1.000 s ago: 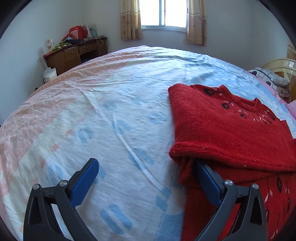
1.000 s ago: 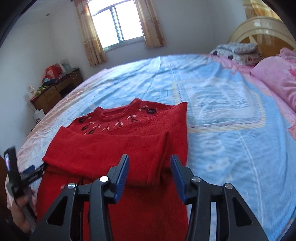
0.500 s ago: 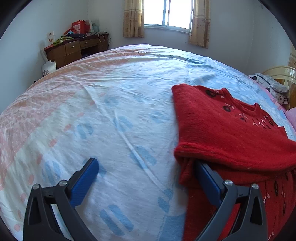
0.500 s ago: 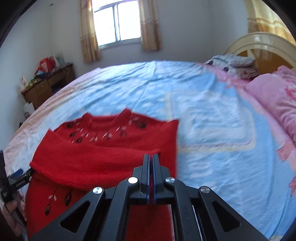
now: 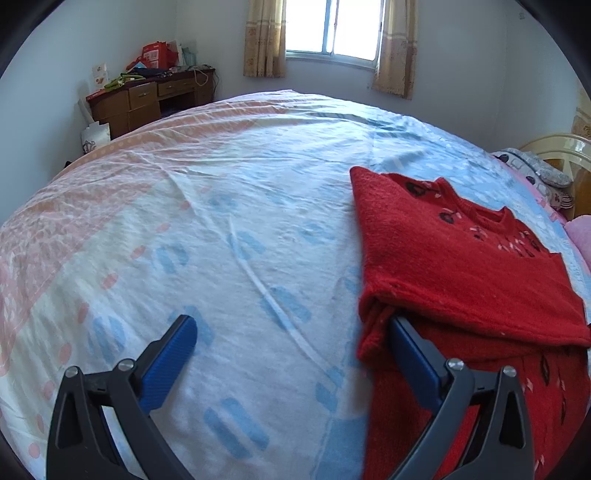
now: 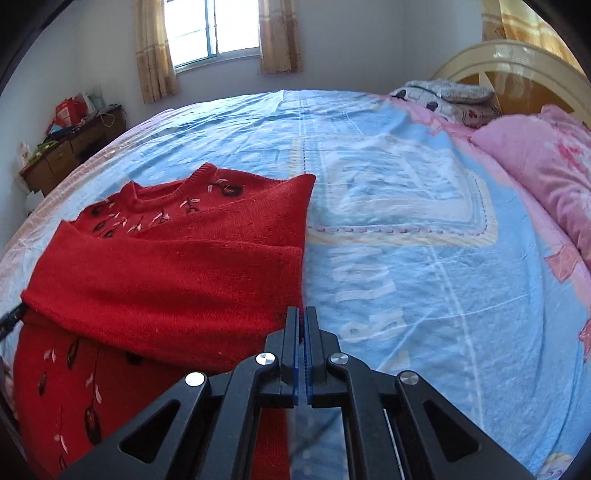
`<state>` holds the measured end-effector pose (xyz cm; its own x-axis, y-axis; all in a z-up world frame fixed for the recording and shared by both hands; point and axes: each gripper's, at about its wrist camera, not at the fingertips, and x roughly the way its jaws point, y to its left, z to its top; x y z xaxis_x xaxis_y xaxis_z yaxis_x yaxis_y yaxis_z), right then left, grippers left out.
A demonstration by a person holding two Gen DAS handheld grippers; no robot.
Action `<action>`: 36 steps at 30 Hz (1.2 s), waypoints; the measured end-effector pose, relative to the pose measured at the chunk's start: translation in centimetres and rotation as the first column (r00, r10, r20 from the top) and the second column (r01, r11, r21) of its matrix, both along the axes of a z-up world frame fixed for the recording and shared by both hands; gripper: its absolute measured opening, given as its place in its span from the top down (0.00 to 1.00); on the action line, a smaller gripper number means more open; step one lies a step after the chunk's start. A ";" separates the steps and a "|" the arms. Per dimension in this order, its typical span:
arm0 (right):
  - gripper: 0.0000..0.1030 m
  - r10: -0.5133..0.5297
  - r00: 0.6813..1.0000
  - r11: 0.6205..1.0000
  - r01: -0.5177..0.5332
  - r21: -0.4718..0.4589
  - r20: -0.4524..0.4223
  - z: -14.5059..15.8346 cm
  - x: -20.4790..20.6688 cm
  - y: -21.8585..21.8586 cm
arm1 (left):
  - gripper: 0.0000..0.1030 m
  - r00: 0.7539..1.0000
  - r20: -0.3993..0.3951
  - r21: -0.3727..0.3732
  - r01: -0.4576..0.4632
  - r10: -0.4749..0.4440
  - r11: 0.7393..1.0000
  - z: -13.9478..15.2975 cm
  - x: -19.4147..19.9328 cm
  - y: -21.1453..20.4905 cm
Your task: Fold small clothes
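A red knit sweater (image 5: 461,266) lies flat on the bed, its sleeves folded across the chest. My left gripper (image 5: 288,321) is open at the sweater's left side. Its right finger (image 5: 410,354) is tucked under the folded sleeve's edge, and its left finger (image 5: 166,354) rests over bare sheet. In the right wrist view the sweater (image 6: 159,280) fills the left half. My right gripper (image 6: 303,321) is shut with its tip at the sweater's right edge. Whether any cloth is caught between the pads cannot be told.
The bed's blue and pink patterned sheet (image 6: 406,240) stretches to the right of the sweater. Pink pillows (image 6: 546,177) and a cream headboard (image 6: 509,55) lie at the far right. A cluttered wooden desk (image 5: 147,99) stands by the far wall under a window (image 5: 332,29).
My right gripper went from open to shut and shifted from over the sweater's middle to its right edge. The left gripper stayed put, still open.
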<state>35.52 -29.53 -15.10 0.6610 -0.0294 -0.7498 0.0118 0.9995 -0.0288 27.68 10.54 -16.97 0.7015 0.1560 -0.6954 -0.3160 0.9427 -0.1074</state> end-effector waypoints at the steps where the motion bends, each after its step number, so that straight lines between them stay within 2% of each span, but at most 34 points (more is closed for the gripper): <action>1: 0.98 -0.007 1.000 1.000 0.007 -0.004 0.001 0.4 -0.3 -0.1 | 0.00 1.000 0.026 -0.002 -0.008 0.008 1.000 0.5 -0.7 0.1; 3: 0.96 -0.018 1.000 1.000 0.019 -0.011 0.022 1.1 -0.9 -0.1 | 0.00 0.997 0.072 0.004 -0.028 0.027 1.000 1.3 -2.1 0.0; 5: 0.86 -0.008 0.997 1.000 0.009 -0.019 0.079 2.3 -1.6 0.5 | 0.00 0.993 0.113 0.004 -0.043 0.042 0.999 2.1 -3.1 0.0; 6: 0.77 0.020 0.994 1.000 -0.020 -0.002 0.112 3.1 -2.1 1.2 | 0.00 0.990 0.130 0.008 -0.047 0.045 0.999 2.7 -3.3 -0.2; 7: 0.75 0.040 0.991 0.999 -0.042 0.013 0.124 3.4 -2.2 1.7 | 0.00 0.989 0.139 0.012 -0.045 0.043 0.999 3.1 -3.3 -0.3; 9: 0.75 0.105 0.985 0.992 -0.114 0.061 0.140 3.9 -2.1 3.3 | 0.00 0.989 0.147 0.026 -0.013 0.010 1.000 4.0 -2.4 -0.9; 12: 0.74 0.190 0.977 0.976 -0.199 0.094 0.094 2.9 -1.0 5.7 | 0.00 0.995 0.100 0.084 0.011 -0.019 0.996 4.0 -0.3 -1.9; 16: 0.74 0.143 0.990 0.986 -0.144 0.084 0.014 0.4 0.5 5.6 | 0.00 0.999 -0.010 0.136 0.046 -0.045 0.990 2.2 1.5 -2.9; 19: 0.74 0.136 0.991 0.982 -0.134 0.136 -0.008 -1.0 0.2 3.8 | 0.00 0.997 -0.062 0.149 0.061 -0.052 0.987 0.6 1.7 -3.2; 25: 0.74 0.157 0.988 0.981 -0.156 0.117 0.006 -1.5 -0.1 3.9 | 0.00 0.996 -0.062 0.133 0.069 -0.061 0.989 0.3 1.5 -3.2; 30: 0.74 0.159 0.986 0.986 -0.161 0.038 0.044 -2.1 -1.0 4.9 | 0.00 0.996 -0.056 0.150 0.078 -0.071 0.986 0.3 1.3 -3.6; 36: 0.74 0.166 0.985 0.981 -0.169 0.099 0.046 -2.2 -1.7 3.8 | 0.00 0.994 -0.063 0.160 0.103 -0.094 0.982 0.3 1.5 -4.0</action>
